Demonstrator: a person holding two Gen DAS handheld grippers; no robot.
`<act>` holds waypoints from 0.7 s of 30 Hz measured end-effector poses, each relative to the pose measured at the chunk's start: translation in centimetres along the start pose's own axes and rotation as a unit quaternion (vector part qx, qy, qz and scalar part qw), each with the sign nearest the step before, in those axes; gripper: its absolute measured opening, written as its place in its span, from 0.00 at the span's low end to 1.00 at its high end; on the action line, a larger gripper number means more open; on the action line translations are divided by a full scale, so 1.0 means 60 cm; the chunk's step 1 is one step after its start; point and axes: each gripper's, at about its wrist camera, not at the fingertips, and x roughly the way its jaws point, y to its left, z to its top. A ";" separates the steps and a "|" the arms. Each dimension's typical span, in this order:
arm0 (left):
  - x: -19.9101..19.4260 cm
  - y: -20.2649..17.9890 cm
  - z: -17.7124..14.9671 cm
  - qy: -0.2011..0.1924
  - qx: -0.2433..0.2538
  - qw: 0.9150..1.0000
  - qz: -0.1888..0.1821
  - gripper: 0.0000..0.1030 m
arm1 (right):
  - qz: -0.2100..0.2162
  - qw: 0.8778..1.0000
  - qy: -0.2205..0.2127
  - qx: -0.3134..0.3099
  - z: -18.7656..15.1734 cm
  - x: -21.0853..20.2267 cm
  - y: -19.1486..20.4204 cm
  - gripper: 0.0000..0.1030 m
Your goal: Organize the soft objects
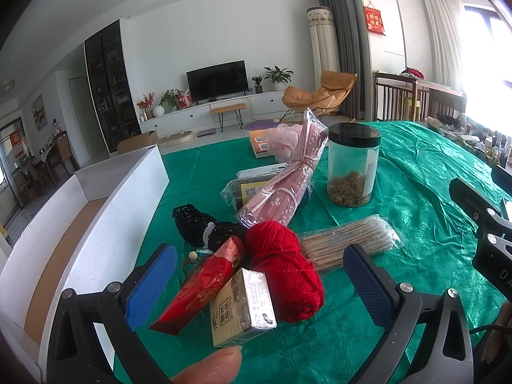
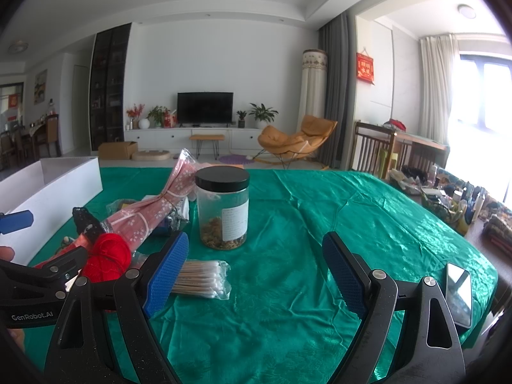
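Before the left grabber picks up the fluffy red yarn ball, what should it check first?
1. Left gripper open: ok.
2. Red yarn ball between the fingers: ok.
3. Tan drink carton and red foil packet also between the fingers, touching the yarn: not ok.
4. White open box has room: ok.
5. Right gripper open, away from the yarn: ok.
6. Yarn strand snagged underneath: cannot tell.
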 end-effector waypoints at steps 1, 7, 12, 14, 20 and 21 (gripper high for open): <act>0.000 0.000 0.000 0.000 0.000 1.000 0.000 1.00 | 0.000 1.000 0.000 0.000 0.000 0.000 0.000 0.85; 0.000 -0.001 -0.002 0.001 0.000 1.000 0.001 1.00 | 0.000 1.000 0.000 0.000 0.000 0.000 0.000 0.85; 0.001 -0.001 -0.002 0.001 0.001 1.000 0.000 1.00 | 0.000 1.000 0.000 0.000 0.000 0.000 0.000 0.85; 0.001 -0.001 -0.003 0.001 0.001 1.000 0.001 1.00 | 0.001 1.000 0.000 0.000 0.000 0.000 0.000 0.85; 0.001 -0.002 -0.004 0.002 0.001 1.000 0.000 1.00 | 0.001 1.000 0.000 0.000 0.000 0.000 0.000 0.85; 0.002 -0.002 -0.003 0.001 0.001 1.000 0.000 1.00 | 0.001 1.000 0.000 0.000 0.000 0.000 0.000 0.85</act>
